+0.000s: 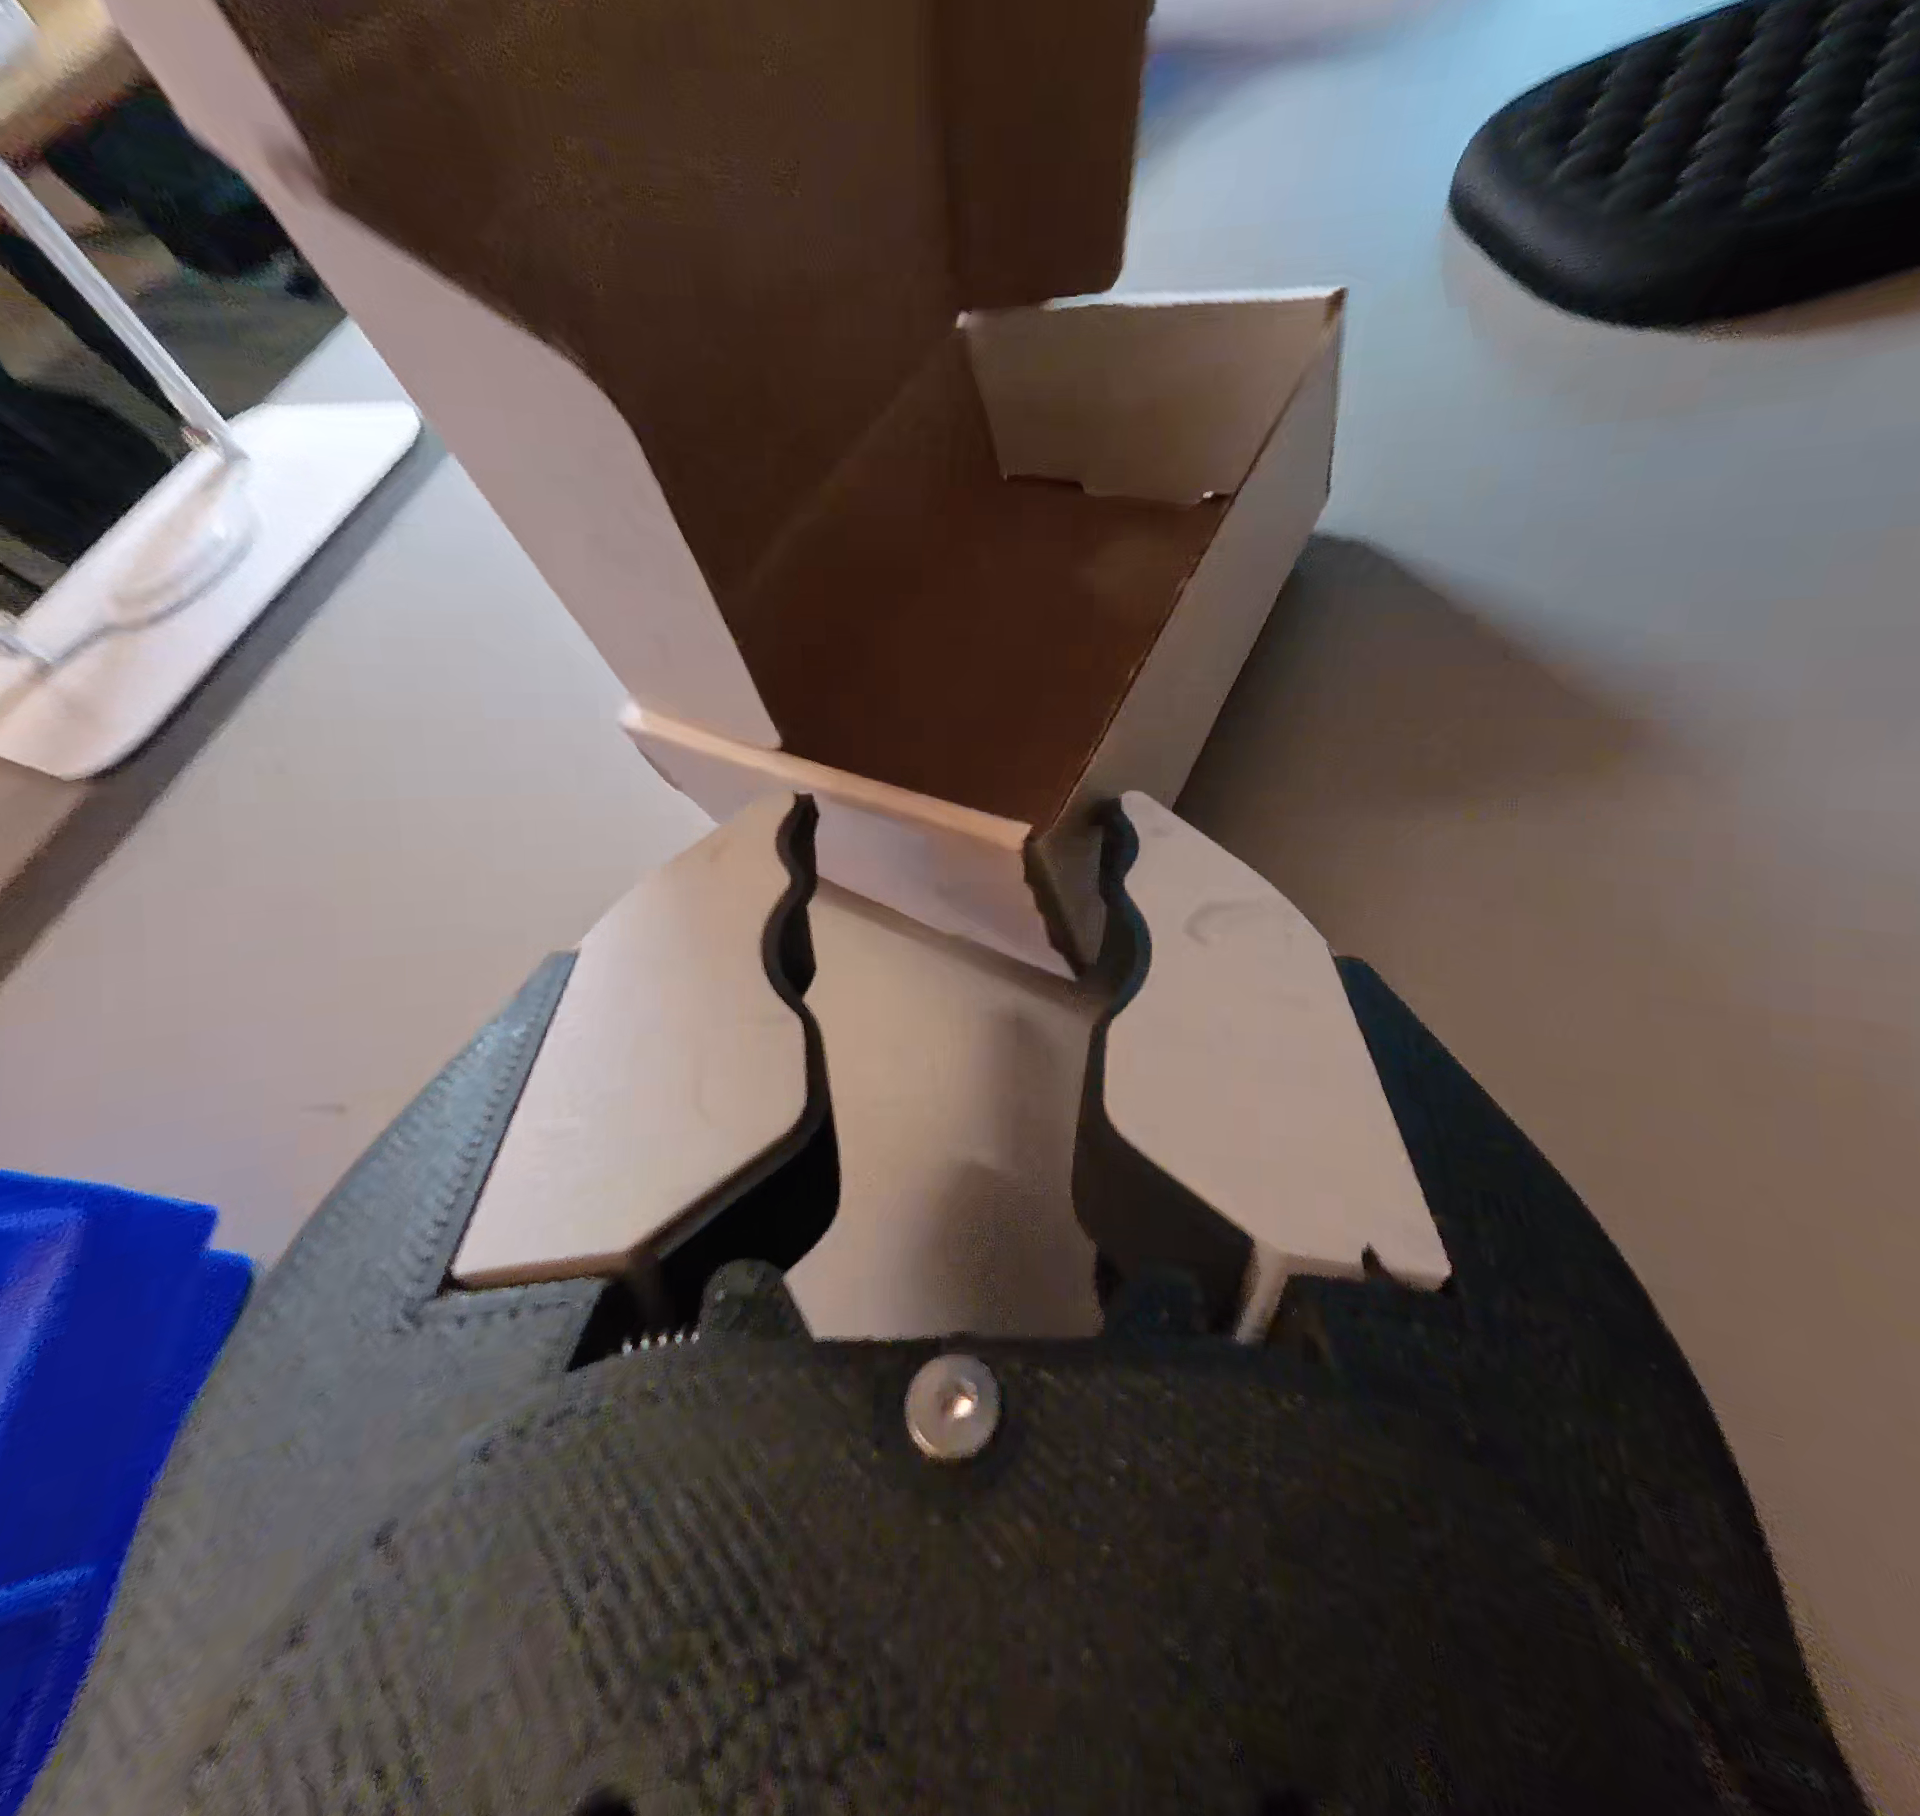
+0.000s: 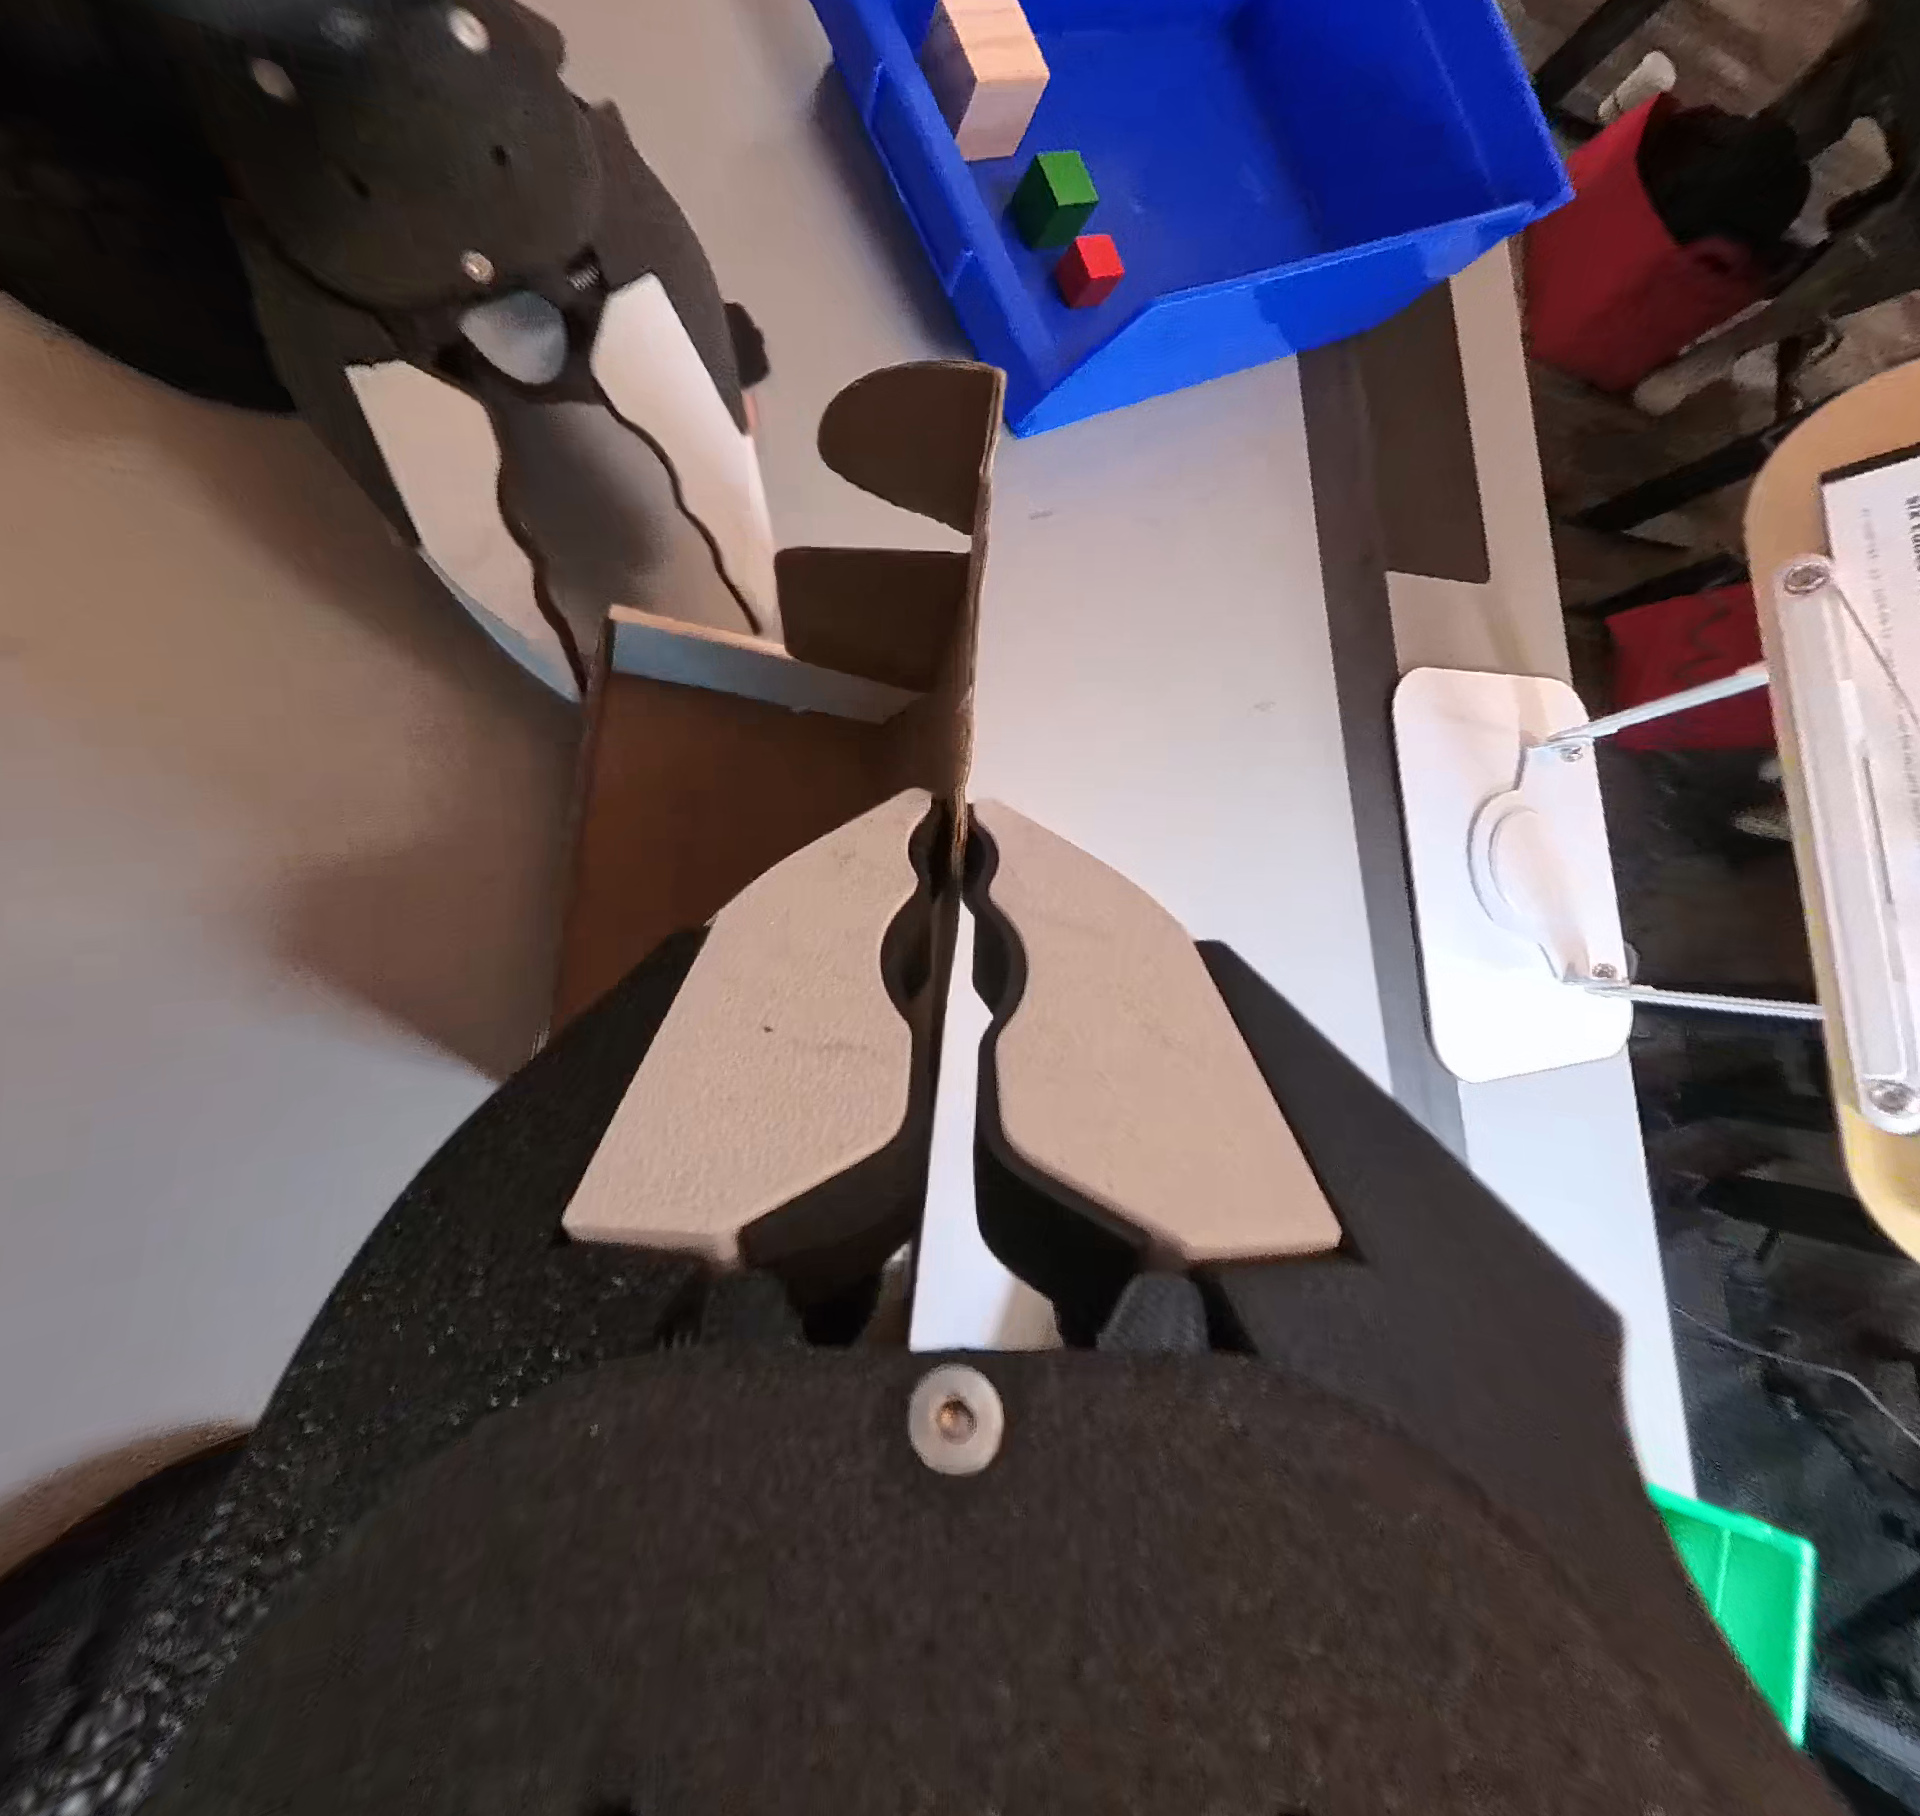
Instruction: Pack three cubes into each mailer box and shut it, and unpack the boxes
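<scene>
- Right tongs (image 2: pixel 954 857): clamped on the raised lid of the mailer box (image 2: pixel 717 800).
- Left tongs (image 1: pixel 961 883): apart, straddling the box's front corner.
- Box: empty on the bench (image 2: pixel 1143 623); three cubes (image 2: pixel 1051 199) lie beyond it in the blue bin (image 2: pixel 1351 239); packing not begun.

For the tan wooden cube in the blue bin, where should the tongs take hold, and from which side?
Grip the tan wooden cube across its two free upright faces, coming from above. It sits close to the blue bin wall, with the green cube beside it, so a sideways approach looks blocked.
</scene>
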The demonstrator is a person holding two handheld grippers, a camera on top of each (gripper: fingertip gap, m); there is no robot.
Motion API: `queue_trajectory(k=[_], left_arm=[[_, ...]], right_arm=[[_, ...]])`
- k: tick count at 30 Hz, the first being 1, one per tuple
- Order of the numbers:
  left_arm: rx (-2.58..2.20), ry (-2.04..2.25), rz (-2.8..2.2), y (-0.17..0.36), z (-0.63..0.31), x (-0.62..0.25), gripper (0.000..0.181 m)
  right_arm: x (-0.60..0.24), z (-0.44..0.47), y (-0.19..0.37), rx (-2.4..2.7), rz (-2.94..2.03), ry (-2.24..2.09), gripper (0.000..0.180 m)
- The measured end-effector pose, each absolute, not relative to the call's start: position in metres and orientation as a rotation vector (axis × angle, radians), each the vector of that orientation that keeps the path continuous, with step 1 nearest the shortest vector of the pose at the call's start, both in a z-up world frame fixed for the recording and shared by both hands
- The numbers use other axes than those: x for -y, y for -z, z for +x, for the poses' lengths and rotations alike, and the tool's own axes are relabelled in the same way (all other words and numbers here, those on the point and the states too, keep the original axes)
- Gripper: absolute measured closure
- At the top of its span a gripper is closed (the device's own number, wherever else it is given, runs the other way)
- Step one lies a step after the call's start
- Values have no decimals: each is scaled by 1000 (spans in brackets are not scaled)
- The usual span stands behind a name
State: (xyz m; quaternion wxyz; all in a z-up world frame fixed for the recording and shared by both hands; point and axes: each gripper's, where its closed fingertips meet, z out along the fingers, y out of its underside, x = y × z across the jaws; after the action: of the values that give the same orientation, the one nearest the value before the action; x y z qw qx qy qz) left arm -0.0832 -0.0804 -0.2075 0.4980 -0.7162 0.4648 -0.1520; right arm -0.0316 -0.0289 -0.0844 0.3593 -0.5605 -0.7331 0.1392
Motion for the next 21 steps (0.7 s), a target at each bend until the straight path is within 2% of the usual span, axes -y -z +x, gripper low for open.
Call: queue_trajectory(k=[7,10,12,17,21], left_arm=[[-1194,300,-1599,195,-73,90,143],[-1261,201,-1605,206,-71,88,154],[-1317,138,-1636,218,-73,87,168],[-1329,169,-1666,221,-72,90,171],[-1326,219,-1677,222,-70,94,172]], right_arm=[[13,-41,85,1920,-1488,-449,178],[15,-46,84,1938,-1528,-490,178],[11,-48,85,1951,-1553,-486,178],[-28,-53,85,1944,-1552,-364,178],[-77,-53,111,1976,-1588,-150,176]])
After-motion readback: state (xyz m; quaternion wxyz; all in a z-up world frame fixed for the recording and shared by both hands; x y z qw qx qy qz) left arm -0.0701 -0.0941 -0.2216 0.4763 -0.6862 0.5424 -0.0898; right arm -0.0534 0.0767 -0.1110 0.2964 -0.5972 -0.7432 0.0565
